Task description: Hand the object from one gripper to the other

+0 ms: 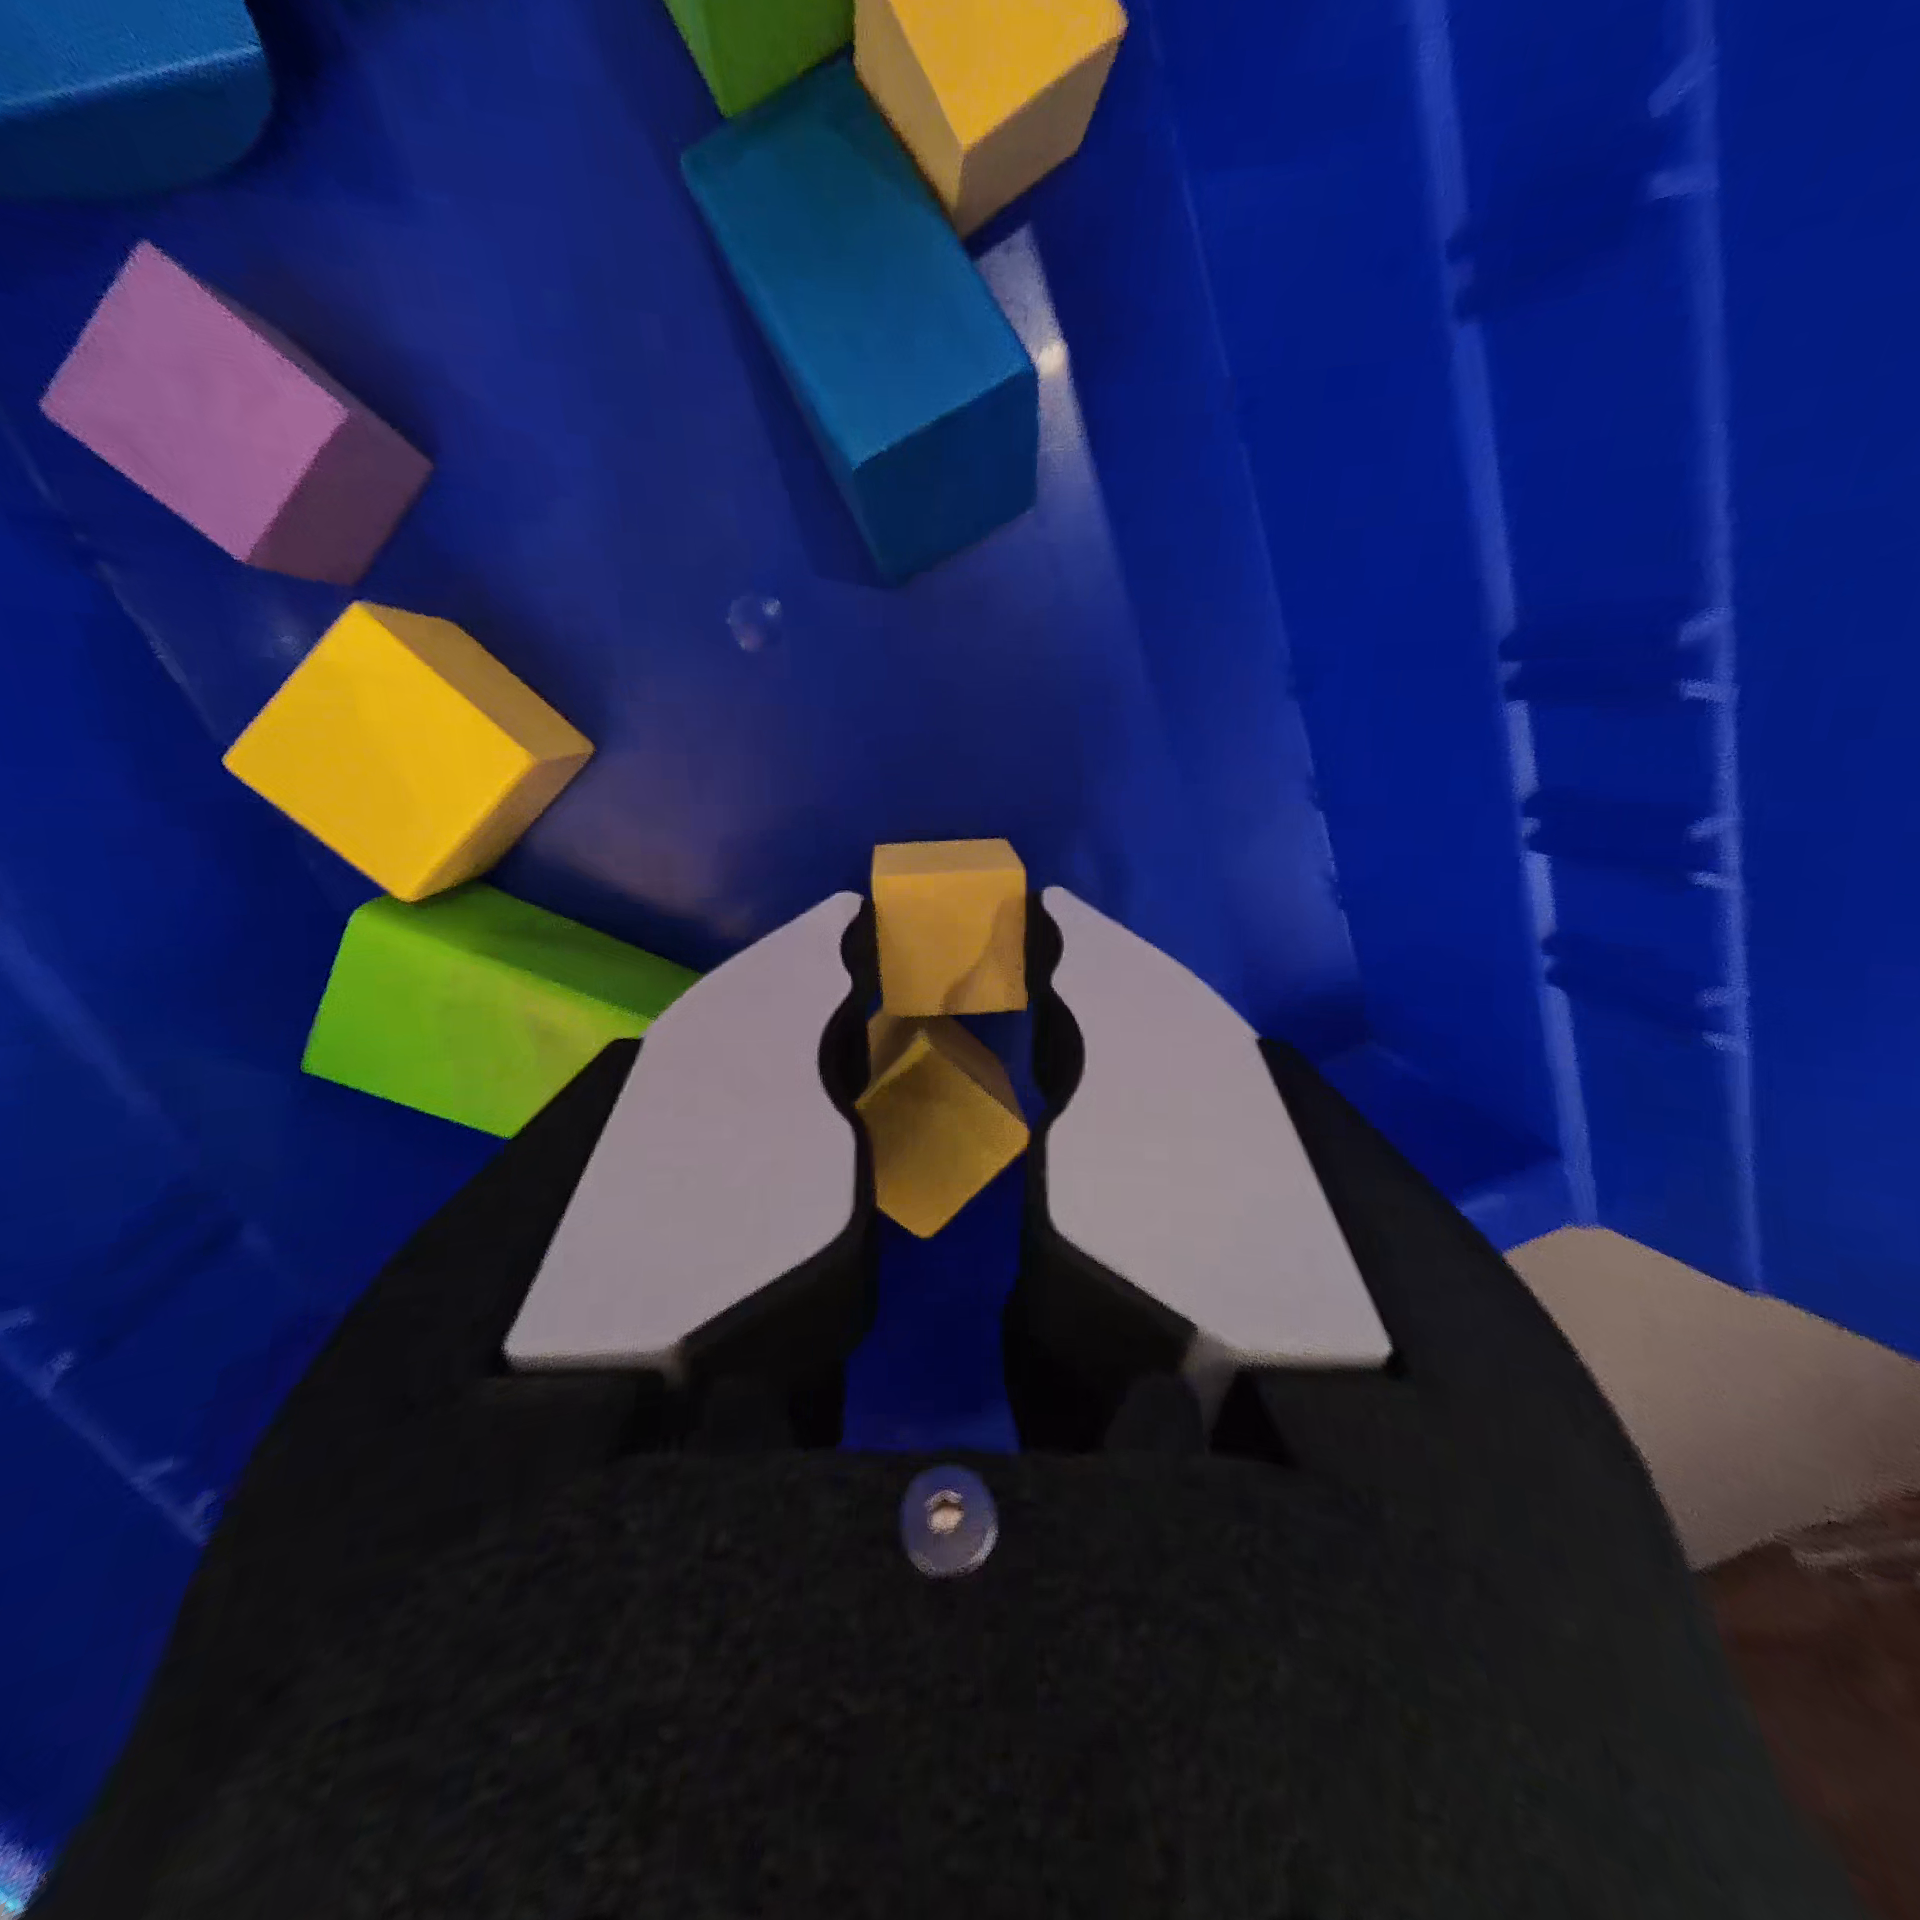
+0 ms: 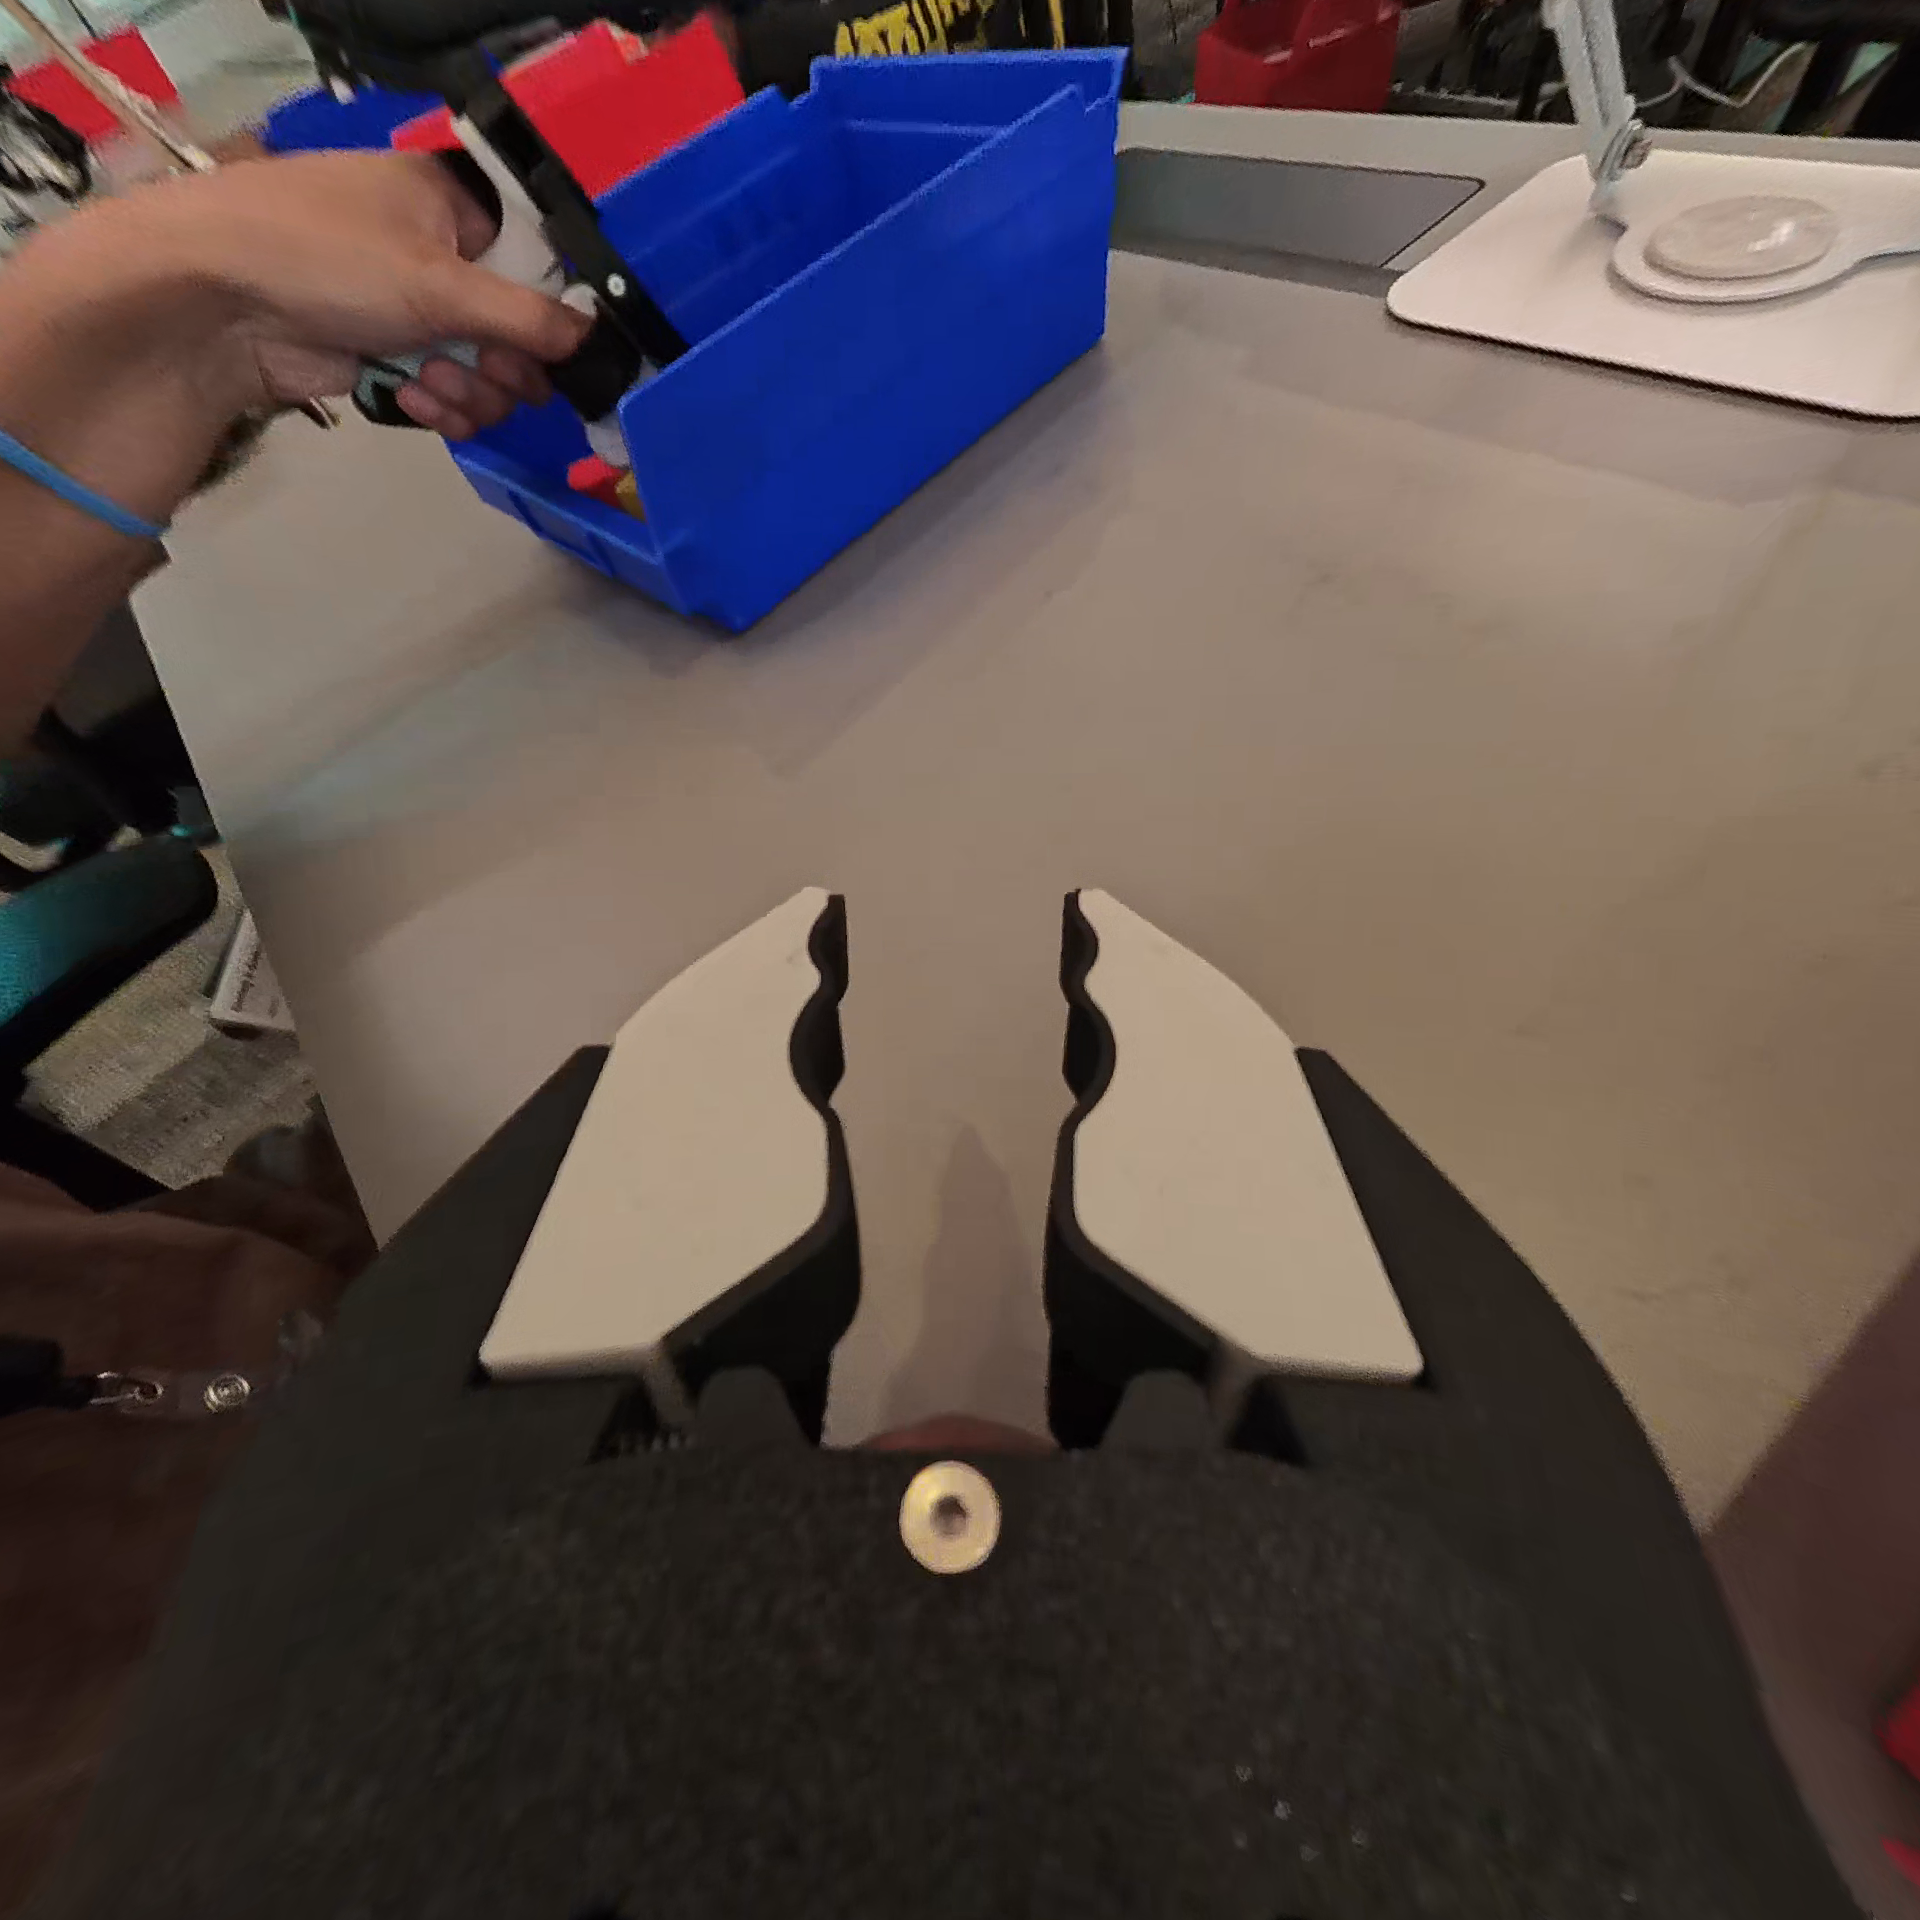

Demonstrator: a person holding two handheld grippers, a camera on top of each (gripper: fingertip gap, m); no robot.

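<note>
Left wrist view: inside the blue bin [image 1: 1351,520], loose wooden blocks lie on the floor, from the left a purple block [image 1: 229,416], a yellow block [image 1: 405,748] touching a green block [image 1: 468,1008] just below it, then a long teal block [image 1: 873,343] that lies against a second yellow block [image 1: 987,83] near the top edge. At centre, the left gripper [image 1: 948,914] is clamped on a small yellow cube [image 1: 948,925], which sits between the two fingertips; another small yellow cube [image 1: 940,1122] shows in the gap between the fingers just behind it, tilted on a corner, and whether it is held or lies on the bin floor cannot be told. The bin wall rises on the right. Right wrist view: at the far left a person's hand [image 2: 260,301], with a blue band [image 2: 73,488] at the wrist, holds the left gripper, which dips into the open front of the blue bin [image 2: 883,395] standing on the grey table [image 2: 1351,779]. At centre foreground the right gripper [image 2: 954,914] hangs over bare tabletop with its fingers apart and nothing between them, well apart from the bin. At the far right a white stand [image 2: 1714,270] rests on the table.
</note>
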